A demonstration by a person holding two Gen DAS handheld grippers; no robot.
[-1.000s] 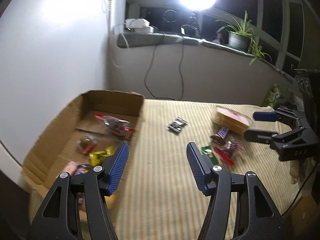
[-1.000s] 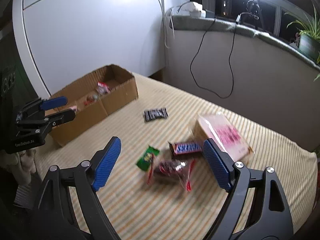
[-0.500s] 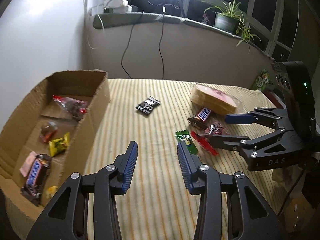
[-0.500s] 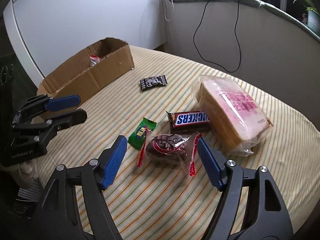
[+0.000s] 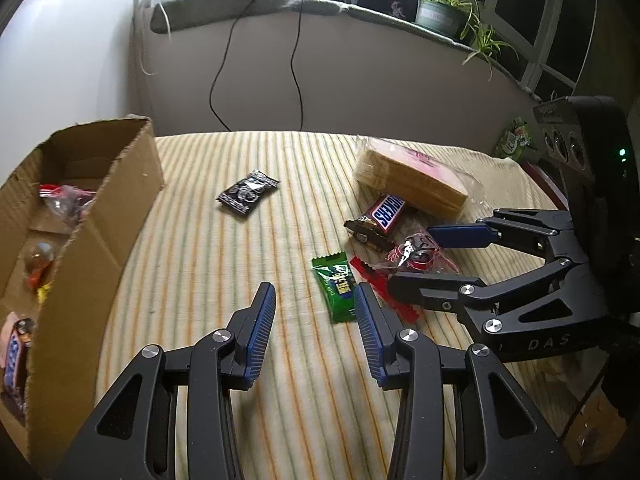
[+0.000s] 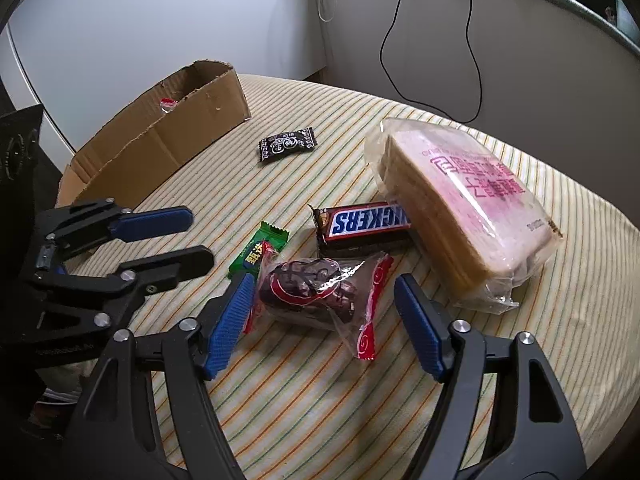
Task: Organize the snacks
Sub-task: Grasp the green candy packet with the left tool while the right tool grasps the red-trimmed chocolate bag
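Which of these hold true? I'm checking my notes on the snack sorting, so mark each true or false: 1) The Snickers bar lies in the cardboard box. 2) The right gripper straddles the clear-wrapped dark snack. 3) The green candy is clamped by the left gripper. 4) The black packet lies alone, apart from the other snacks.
1) False. The Snickers bar lies on the striped cloth beside the bread pack, outside the cardboard box.
2) True. The right gripper is closing its jaws around the clear-wrapped dark snack.
3) False. The green candy lies just beyond the empty left gripper.
4) True. The black packet lies alone.
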